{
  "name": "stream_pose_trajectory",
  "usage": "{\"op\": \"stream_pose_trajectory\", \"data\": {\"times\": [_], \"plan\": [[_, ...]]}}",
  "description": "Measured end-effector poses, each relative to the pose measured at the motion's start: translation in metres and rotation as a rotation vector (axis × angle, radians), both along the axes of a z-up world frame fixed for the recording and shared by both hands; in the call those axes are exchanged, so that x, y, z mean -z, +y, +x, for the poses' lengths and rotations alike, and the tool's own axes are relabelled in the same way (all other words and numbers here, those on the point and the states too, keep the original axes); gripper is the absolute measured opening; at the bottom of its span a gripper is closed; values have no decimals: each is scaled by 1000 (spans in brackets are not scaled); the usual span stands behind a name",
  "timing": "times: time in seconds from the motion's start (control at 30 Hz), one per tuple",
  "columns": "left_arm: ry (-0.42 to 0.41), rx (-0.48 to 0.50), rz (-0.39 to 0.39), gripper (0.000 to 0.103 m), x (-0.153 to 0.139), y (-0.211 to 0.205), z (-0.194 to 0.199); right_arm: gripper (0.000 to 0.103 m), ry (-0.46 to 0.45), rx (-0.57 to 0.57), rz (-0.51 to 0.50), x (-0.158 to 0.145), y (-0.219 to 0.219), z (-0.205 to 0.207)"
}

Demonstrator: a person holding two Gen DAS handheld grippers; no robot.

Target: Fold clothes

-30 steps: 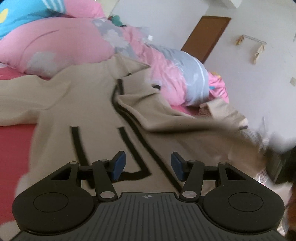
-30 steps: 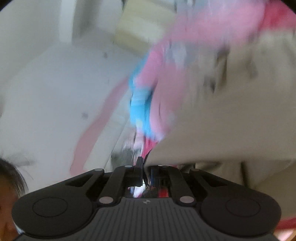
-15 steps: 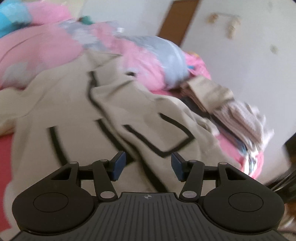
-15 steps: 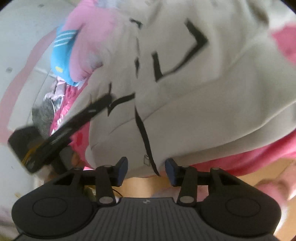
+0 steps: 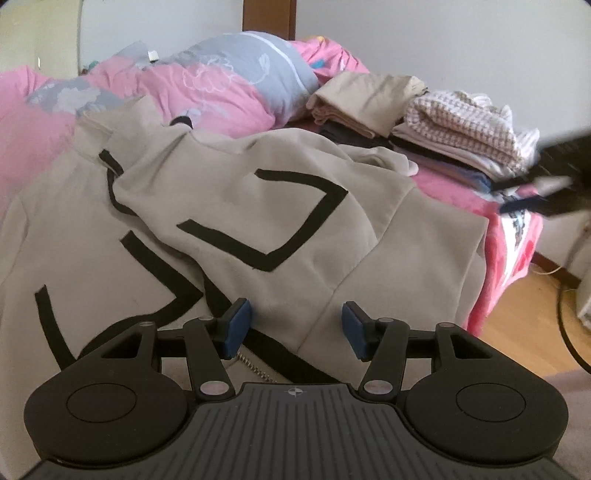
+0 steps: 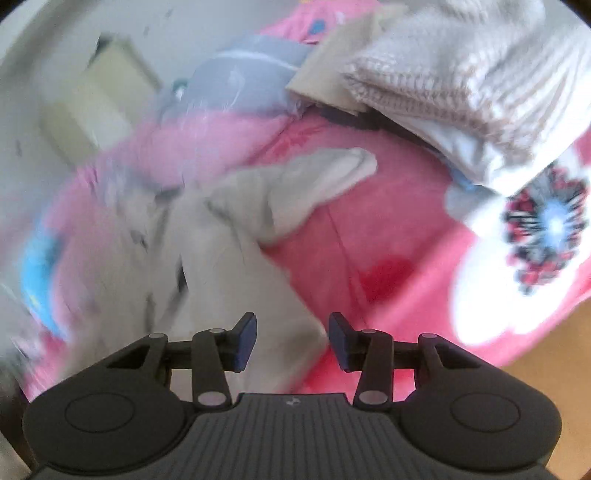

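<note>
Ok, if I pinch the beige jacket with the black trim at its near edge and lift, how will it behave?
The beige jacket will probably drape, not hold shape: it already lies in soft folds. It looks thick, so likely weighty. Its sleeve lies loose and may trail.

A bed [image 5: 513, 236] in pink sheets stands on a wooden floor [image 5: 524, 328] against a plain white wall [image 5: 461, 40]. A brown door [image 5: 269, 16] shows behind it, in soft daylight.

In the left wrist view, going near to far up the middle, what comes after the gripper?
left gripper → beige jacket with black trim → pink and grey quilt → brown door.
</note>
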State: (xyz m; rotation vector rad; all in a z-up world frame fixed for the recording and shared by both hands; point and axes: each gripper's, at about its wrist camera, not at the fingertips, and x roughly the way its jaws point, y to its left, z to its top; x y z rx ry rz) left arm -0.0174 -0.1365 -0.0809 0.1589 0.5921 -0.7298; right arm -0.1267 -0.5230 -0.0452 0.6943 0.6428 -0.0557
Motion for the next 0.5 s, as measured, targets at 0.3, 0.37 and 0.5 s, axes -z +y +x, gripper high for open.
{"op": "stream_pose_trajectory", "data": {"times": [0.3,0.37,0.5], "plan": [[88,42,-131,55,10,16,17,55,137,73,316,41,-35,142],[106,51,-160,55,12,18,21,53,134,83,359,53,-37,162],[153,63,-213,55,14,25,29,12,64,99,275,38,-35,194]]}}
